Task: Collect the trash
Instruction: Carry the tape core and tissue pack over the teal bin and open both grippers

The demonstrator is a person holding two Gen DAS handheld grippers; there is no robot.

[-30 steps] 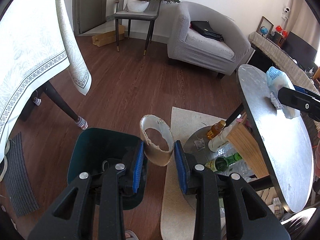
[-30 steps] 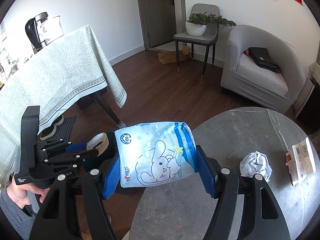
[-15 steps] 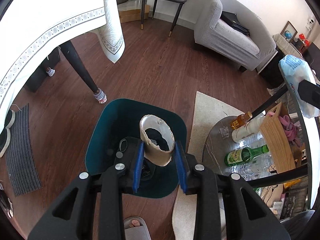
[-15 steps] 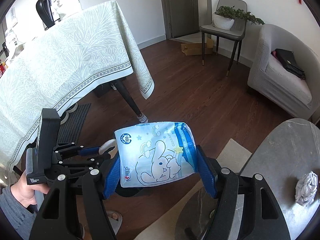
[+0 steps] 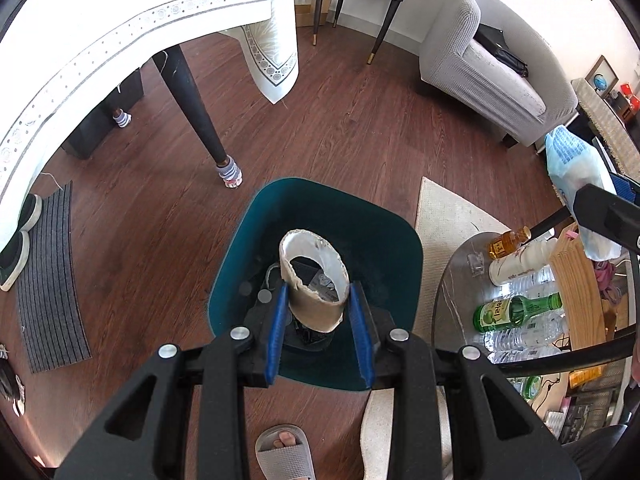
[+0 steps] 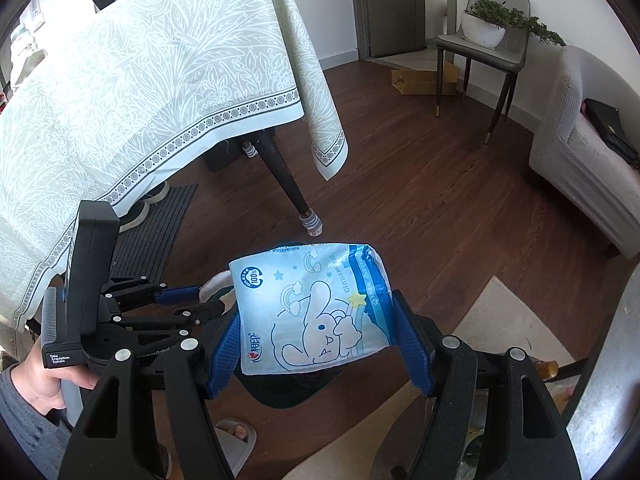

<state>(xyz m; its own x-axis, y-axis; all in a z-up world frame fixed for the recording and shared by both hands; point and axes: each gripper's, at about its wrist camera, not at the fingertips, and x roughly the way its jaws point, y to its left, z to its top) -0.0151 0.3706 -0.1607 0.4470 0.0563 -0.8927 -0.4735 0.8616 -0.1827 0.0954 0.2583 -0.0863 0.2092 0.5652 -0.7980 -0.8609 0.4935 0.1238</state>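
Now the teal bin (image 5: 240,256) sits on the wood floor, one corner at the edge of the pale rug (image 5: 444,216), some rubbish already at its bottom. Over its middle, the left gripper (image 5: 318,312) has its blue jaws clamped on a cardboard ring (image 5: 314,280), taken across its outer wall. Light and stiff-ish, I'd say, but hollow with a torn rim: a hard squeeze would crush it. Just beside it, the right gripper (image 6: 320,344) has its jaws pressed on both ends of a blue tissue pack (image 6: 312,304), above the bin's near edge. Soft, slick plastic, likely very light; the ends look the surest hold.
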